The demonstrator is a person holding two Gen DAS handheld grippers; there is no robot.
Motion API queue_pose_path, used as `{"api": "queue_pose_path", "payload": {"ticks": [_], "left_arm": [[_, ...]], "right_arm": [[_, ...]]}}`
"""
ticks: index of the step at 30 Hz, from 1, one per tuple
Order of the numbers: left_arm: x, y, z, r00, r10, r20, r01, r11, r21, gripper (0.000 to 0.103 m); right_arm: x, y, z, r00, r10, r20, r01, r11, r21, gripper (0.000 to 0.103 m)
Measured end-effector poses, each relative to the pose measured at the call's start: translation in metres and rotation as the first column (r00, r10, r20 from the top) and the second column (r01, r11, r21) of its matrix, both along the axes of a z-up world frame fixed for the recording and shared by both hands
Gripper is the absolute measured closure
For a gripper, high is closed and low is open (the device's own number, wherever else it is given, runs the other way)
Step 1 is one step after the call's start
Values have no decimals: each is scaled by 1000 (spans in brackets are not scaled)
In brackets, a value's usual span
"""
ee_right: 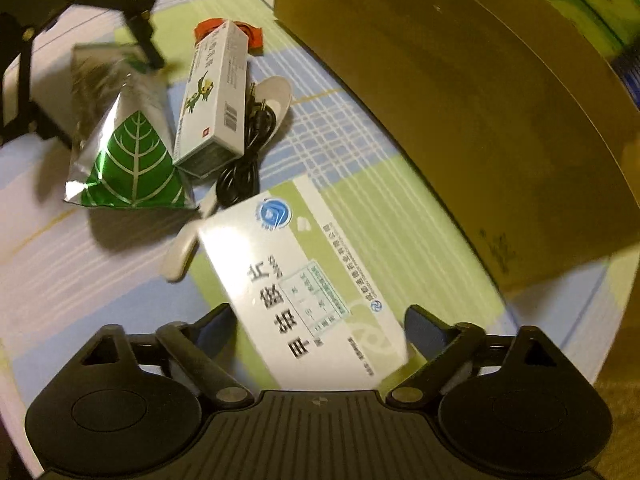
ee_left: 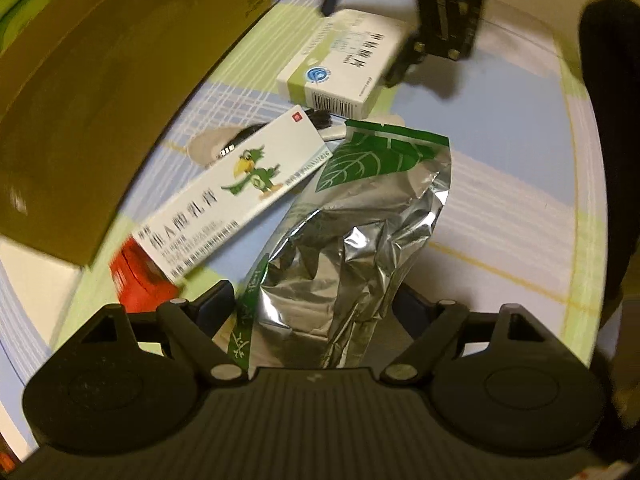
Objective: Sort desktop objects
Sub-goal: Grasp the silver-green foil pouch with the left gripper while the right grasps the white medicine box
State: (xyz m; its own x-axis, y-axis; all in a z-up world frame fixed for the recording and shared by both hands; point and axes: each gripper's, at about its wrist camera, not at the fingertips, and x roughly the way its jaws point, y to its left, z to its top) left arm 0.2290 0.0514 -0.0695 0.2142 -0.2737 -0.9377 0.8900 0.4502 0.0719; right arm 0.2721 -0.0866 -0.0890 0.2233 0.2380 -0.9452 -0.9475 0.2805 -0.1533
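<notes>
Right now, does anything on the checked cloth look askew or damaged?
Yes. The long white box with the green bird lies propped aslant on a red packet, covering a coiled black cable. The silver foil pouch with the green leaf is heavily crumpled.

The foil pouch [ee_left: 352,240] lies between the fingers of the left gripper [ee_left: 316,312]. The long carton [ee_left: 236,196] lies to its left, 1 end resting on a small packet [ee_left: 136,276]. A cable [ee_right: 248,148] and a spoon-shaped item [ee_right: 276,92] lie beside that carton, partly under it. The flat medicine box [ee_right: 304,280] lies beyond the pouch, between the fingers of the right gripper [ee_right: 320,328]. The cardboard box [ee_left: 120,80] stands behind all items on the tablecloth [ee_left: 500,200].
</notes>
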Motion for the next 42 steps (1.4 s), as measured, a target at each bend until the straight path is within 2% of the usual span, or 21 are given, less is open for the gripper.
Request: {"api": "queue_pose_path", "payload": {"ticks": [3,6,8,11,13,15,17,18,20,22,24,28,37,42], "left_arm": [[-8,-2,4,994,94,-49,-95,995,-17,24],[-20,0,7,972,210,-106,-216,975,-46,25],[-28,0,8,945,284,-161,-298,952,-68,29],[-46,2,9,910,349,-222,-378,920,-103,30],[-60,1,9,905,365,-217,-395,911,-116,29],[-75,-4,11,910,379,-167,-401,907,-131,24],[-87,-8,11,912,392,-118,-406,902,-146,21],[-89,-11,11,910,402,-102,-414,898,-147,20],[-91,-14,12,897,434,-79,-441,883,-160,20],[-88,-20,12,882,467,-65,-471,864,-176,20],[-86,-22,15,875,482,-46,-482,857,-182,20],[-77,-32,12,878,479,-19,-475,866,-157,20],[-55,-42,-1,881,472,-32,-473,876,-94,23],[-48,-44,-5,884,466,-43,-468,880,-86,21]], "right_arm": [[-10,-9,5,991,-135,-21,135,991,17,25],[-26,-18,12,966,-247,-71,250,968,32,32],[-39,-26,14,931,-343,-126,349,937,30,34],[-61,-38,18,875,-447,-186,461,886,41,34],[-74,-46,20,841,-482,-246,509,858,60,34],[-87,-54,22,810,-507,-293,553,828,93,34],[-98,-59,22,799,-532,-279,580,805,124,32],[-103,-62,21,792,-548,-269,595,792,136,28],[-111,-67,21,778,-576,-251,621,765,171,22],[-117,-66,17,774,-588,-237,631,749,202,19],[-122,-64,14,786,-581,-210,617,754,225,19],[-128,-59,8,803,-576,-153,596,763,250,19],[-124,-55,0,805,-575,-142,589,748,306,19],[-124,-50,-2,815,-568,-119,574,759,307,19]]}}
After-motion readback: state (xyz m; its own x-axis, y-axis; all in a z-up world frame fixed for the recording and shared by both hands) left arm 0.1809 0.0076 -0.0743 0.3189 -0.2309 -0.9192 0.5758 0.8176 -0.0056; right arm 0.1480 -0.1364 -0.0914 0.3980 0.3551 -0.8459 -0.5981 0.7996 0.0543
